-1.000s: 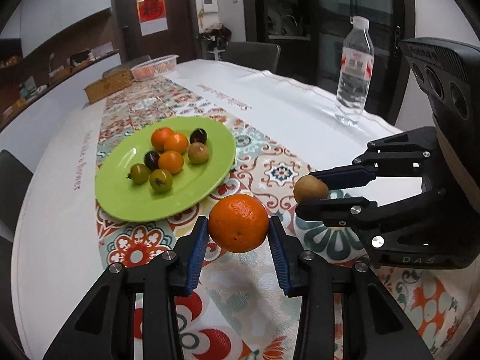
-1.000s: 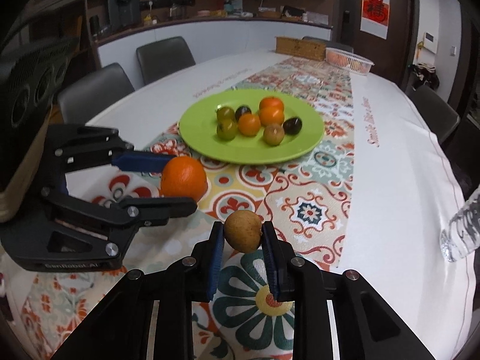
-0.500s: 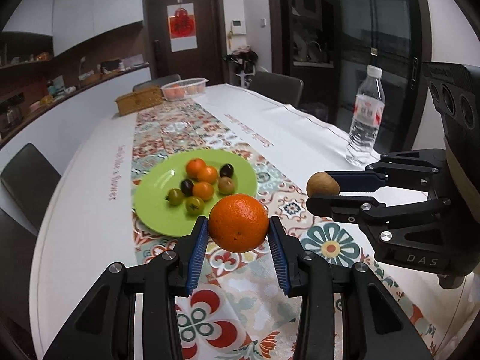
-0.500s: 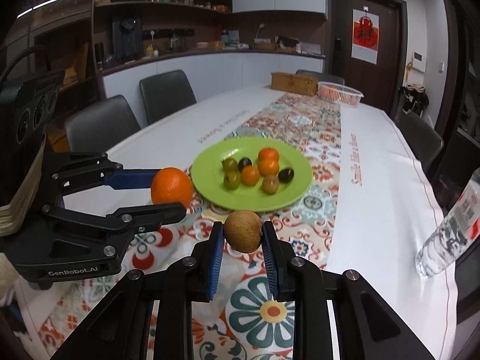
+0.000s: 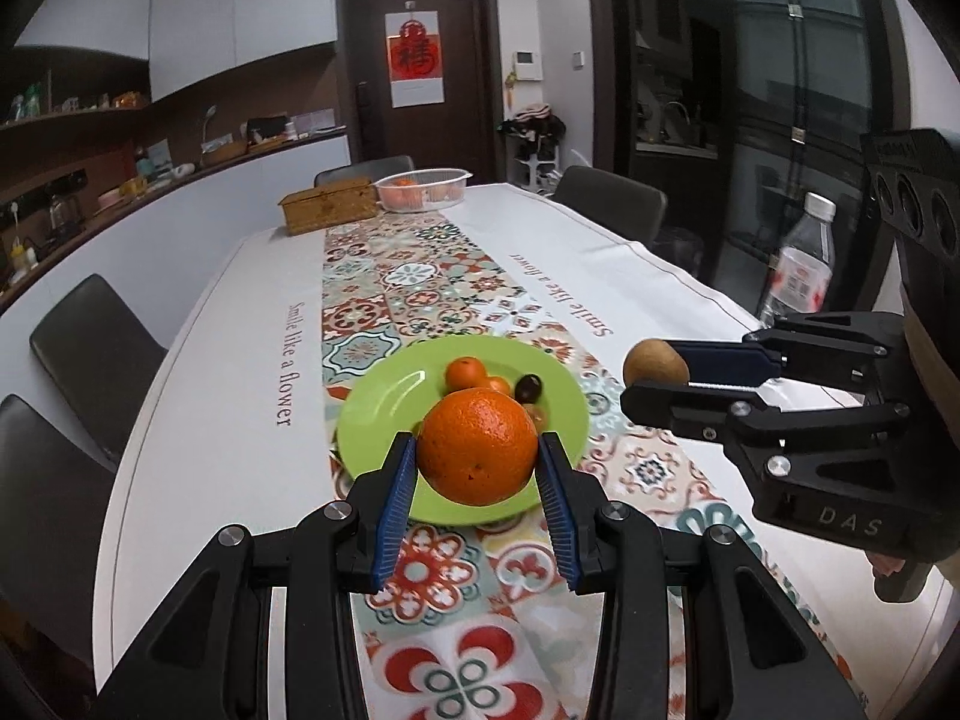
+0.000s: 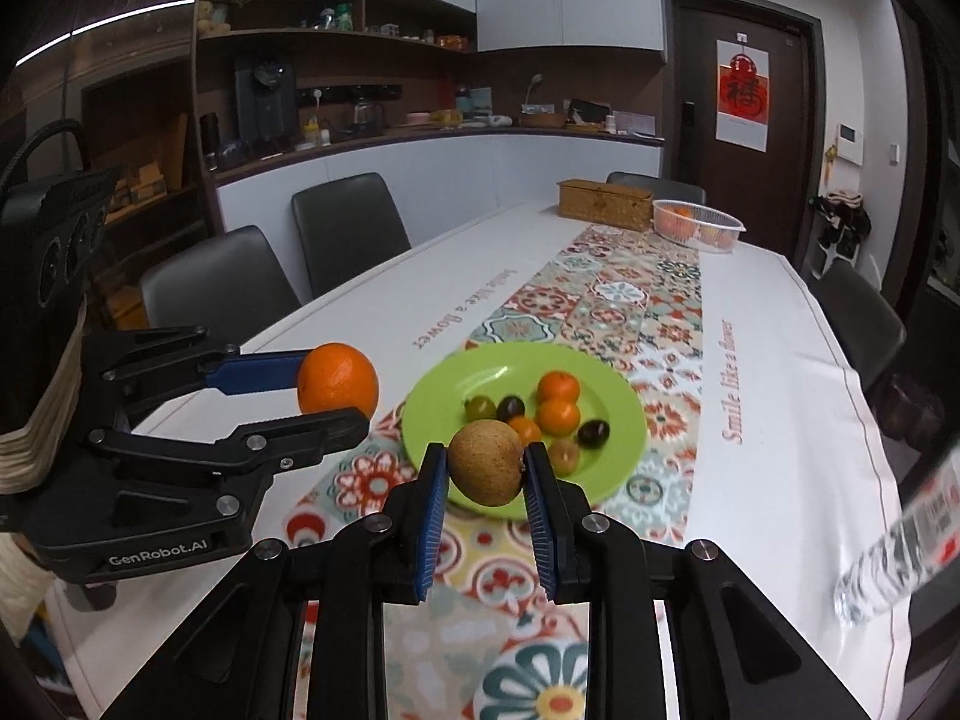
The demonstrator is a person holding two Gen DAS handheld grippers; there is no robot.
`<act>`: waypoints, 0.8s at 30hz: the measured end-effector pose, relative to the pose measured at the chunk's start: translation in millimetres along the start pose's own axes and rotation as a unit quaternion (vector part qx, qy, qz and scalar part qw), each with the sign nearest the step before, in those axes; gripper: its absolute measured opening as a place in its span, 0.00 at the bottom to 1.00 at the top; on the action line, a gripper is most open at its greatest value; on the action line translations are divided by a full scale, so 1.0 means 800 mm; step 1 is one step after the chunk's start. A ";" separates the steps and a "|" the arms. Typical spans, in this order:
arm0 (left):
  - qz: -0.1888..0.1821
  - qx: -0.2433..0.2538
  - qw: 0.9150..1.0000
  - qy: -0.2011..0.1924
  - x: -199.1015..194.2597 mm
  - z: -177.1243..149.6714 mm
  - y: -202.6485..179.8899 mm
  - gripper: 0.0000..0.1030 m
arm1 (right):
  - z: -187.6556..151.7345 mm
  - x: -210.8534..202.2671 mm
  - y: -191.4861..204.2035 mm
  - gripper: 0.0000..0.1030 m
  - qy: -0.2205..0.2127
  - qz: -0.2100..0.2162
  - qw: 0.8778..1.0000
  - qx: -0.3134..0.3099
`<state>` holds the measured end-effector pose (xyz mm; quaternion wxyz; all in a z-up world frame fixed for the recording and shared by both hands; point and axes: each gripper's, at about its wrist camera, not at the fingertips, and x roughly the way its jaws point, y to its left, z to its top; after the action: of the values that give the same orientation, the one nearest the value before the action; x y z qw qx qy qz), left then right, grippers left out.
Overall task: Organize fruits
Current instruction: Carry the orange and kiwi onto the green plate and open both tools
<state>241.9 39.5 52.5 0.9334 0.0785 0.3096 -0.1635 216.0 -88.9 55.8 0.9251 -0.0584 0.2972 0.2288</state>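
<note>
Left gripper (image 5: 477, 468) is clamped on an orange (image 5: 477, 445), blue pads (image 5: 396, 495) pressing both sides, fruit held in the air above the near edge of the green plate (image 5: 384, 414). Plate sits on the patterned runner (image 5: 420, 282) of a white-clothed table (image 5: 240, 324) and carries small tomatoes and dark grapes; a mandarin (image 5: 466, 373) shows behind the orange. Right gripper (image 6: 486, 471) is closed on a brown kiwi (image 6: 485, 462), also lifted, just short of the plate's near rim. The two grippers are side by side, apart, both aimed at the plate. Far end of table: wicker box (image 5: 329, 213), clear tub of fruit (image 5: 423, 189). Water bottle (image 5: 801, 267) stands at the right edge.
</note>
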 end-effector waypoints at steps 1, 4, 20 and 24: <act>0.001 -0.004 1.000 0.002 0.005 0.002 0.004 0.38 | 0.007 0.007 -0.002 0.26 0.001 0.002 1.000 0.000; 0.002 -0.014 1.000 0.013 0.023 0.009 0.019 0.38 | 0.023 0.028 -0.008 0.26 0.007 0.007 1.000 -0.002; -0.002 -0.043 0.996 0.080 0.142 0.018 0.081 0.38 | 0.050 0.161 -0.031 0.26 0.059 0.013 0.998 -0.018; -0.013 -0.047 0.995 0.086 0.165 0.017 0.089 0.38 | 0.049 0.194 -0.036 0.26 0.075 0.012 0.997 -0.021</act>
<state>373.9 68.7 -13.4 0.9037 0.0448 0.3972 -0.1533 361.2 -44.4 -2.2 0.8959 -0.0908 0.3618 0.2414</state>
